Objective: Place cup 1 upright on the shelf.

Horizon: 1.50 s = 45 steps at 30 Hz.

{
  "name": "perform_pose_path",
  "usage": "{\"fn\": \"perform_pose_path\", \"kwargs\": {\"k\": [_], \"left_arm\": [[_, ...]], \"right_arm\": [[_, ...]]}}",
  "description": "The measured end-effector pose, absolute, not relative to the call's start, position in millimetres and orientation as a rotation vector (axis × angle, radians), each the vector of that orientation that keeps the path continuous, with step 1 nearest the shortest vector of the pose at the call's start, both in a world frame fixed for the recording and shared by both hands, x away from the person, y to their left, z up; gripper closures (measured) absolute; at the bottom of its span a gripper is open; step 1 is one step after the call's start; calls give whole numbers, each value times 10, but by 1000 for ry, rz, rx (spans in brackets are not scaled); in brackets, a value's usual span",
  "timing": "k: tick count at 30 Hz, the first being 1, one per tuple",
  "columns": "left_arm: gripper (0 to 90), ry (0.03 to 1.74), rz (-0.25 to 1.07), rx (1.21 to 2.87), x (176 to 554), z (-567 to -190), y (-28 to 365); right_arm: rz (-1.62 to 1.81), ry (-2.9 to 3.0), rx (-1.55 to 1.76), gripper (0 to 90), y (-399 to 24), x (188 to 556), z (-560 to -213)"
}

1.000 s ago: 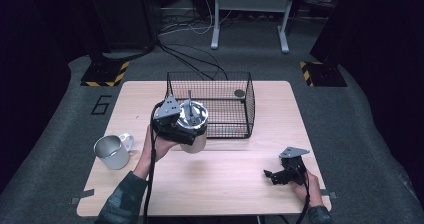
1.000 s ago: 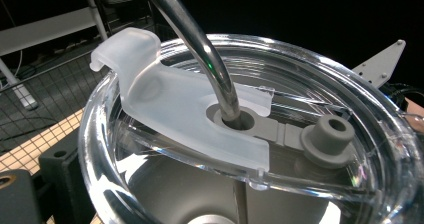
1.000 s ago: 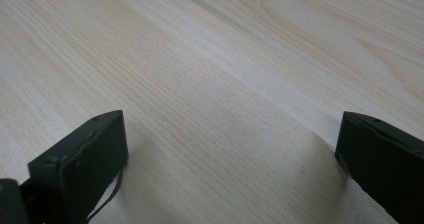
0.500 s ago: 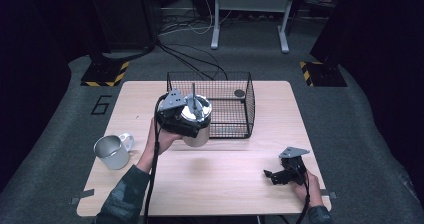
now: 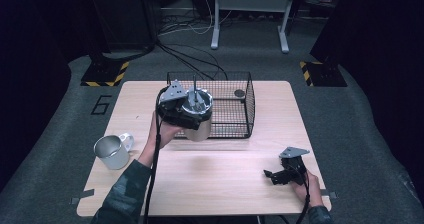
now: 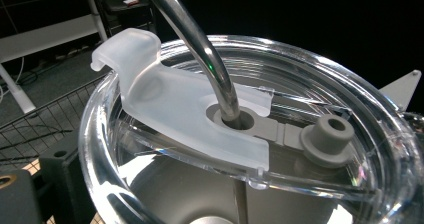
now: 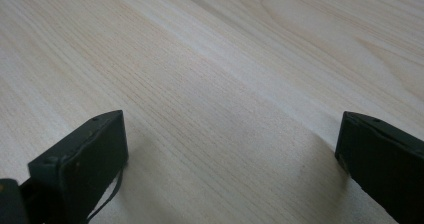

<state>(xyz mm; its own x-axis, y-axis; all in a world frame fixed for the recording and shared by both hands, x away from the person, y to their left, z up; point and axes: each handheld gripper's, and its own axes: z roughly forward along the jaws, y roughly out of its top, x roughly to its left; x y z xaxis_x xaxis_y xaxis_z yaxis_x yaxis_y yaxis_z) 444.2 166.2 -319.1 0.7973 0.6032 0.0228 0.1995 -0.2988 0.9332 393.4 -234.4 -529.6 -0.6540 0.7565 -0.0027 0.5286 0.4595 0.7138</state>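
Tumbler [image 5: 199, 115] — left gripper view reveals clear lid [image 6: 260, 134], metal straw [image 6: 200, 49].

1. Looking like a lab or recording studio, not a home: black curtains [image 5: 40, 59] are closing in the space on all sides.
2. Grey carpet [image 5: 350, 134] is carrying a marked "6" [image 5: 101, 104] and hazard-striped feet [image 5: 104, 74].
3. Cables [image 5: 190, 59] are running across the floor to a metal stand [image 5: 250, 14].
4. A lone wooden table [image 5: 225, 184] is sitting in the middle.
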Motion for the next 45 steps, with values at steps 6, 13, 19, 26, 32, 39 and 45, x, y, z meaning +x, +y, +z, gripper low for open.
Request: {"fn": "perform_pose_path", "kwargs": {"k": [6, 13, 19, 26, 32, 39, 45], "left_arm": [[26, 615, 463, 1857, 4499, -3140, 1660], [26, 624, 466, 1850, 4585, -3097, 1622], [26, 636, 464, 1846, 4684, -3076, 1578], [26, 649, 466, 1847, 4799, -3070, 1515], [26, 667, 466, 1858, 4906, -3073, 1456], [26, 667, 481, 1885, 5052, -3078, 1361], [27, 679, 492, 1894, 5162, -3088, 1294]], "right_arm": [[1003, 2393, 1093, 0, -2344, 3934, -5296], [1003, 2393, 1093, 0, -2344, 3934, -5296], [1004, 2395, 1091, 0, -2346, 3935, -5296], [1004, 2396, 1090, 0, -2346, 3935, -5296], [1005, 2395, 1091, 0, -2345, 3935, -5297], [1007, 2395, 1084, 0, -2349, 3936, -5300], [1008, 2406, 1086, 0, -2353, 3937, -5294]]}}
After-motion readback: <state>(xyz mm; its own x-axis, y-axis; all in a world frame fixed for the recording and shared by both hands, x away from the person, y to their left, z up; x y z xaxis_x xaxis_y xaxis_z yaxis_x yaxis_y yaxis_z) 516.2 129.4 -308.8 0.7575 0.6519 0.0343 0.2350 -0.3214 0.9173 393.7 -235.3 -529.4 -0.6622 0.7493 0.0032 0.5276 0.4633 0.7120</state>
